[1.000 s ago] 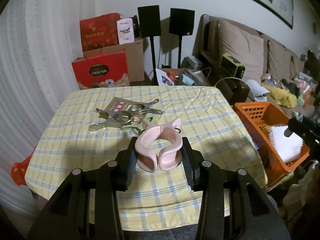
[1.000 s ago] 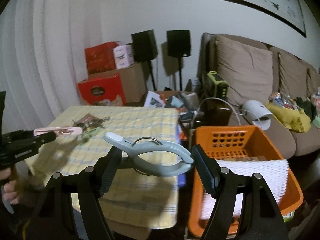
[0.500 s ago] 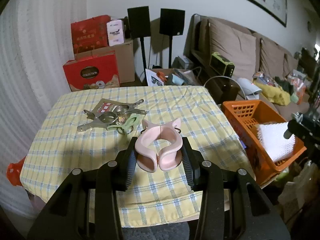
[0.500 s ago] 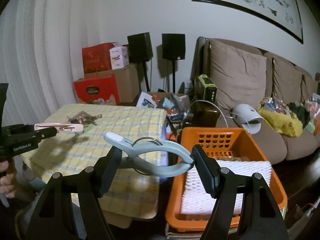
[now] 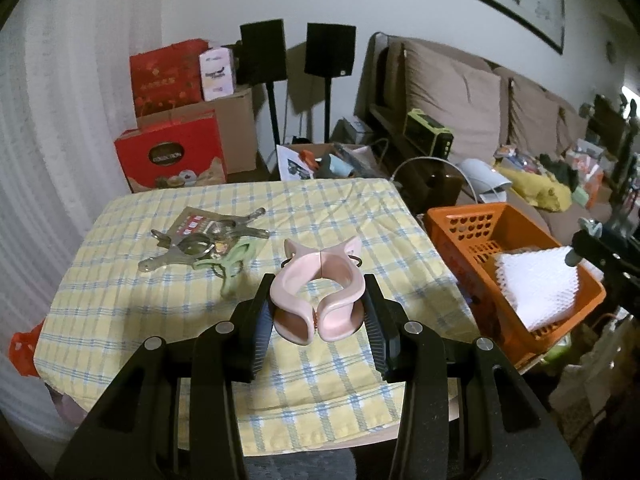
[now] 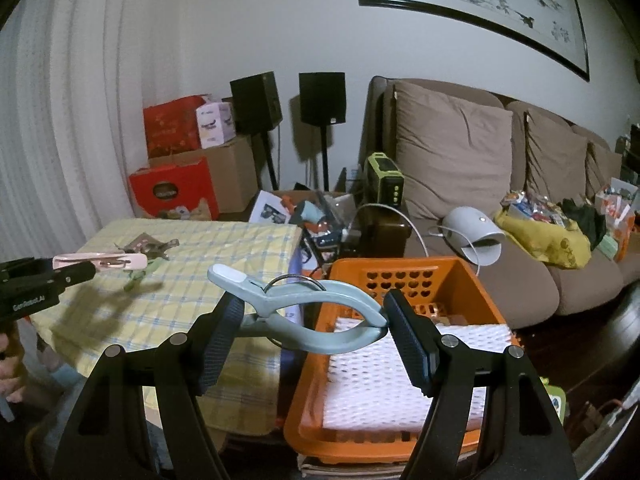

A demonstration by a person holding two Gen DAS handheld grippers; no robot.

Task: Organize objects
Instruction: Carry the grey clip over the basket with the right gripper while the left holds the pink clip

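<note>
I see my left gripper [image 5: 318, 314] clamped on a curved pink clip [image 5: 318, 280], my right gripper [image 6: 312, 330] clamped on a seemingly grey-blue one [image 6: 308, 312].

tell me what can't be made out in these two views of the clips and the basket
- Orange basket, right wrist view: what lies under the white foam sheet is covered.
- Clip pile, left wrist view: the clips overlap, so no sure count.
- Pink clip: its rear is hidden between the left gripper pads.
- Blue-grey clip: the right gripper covers its ends.
</note>
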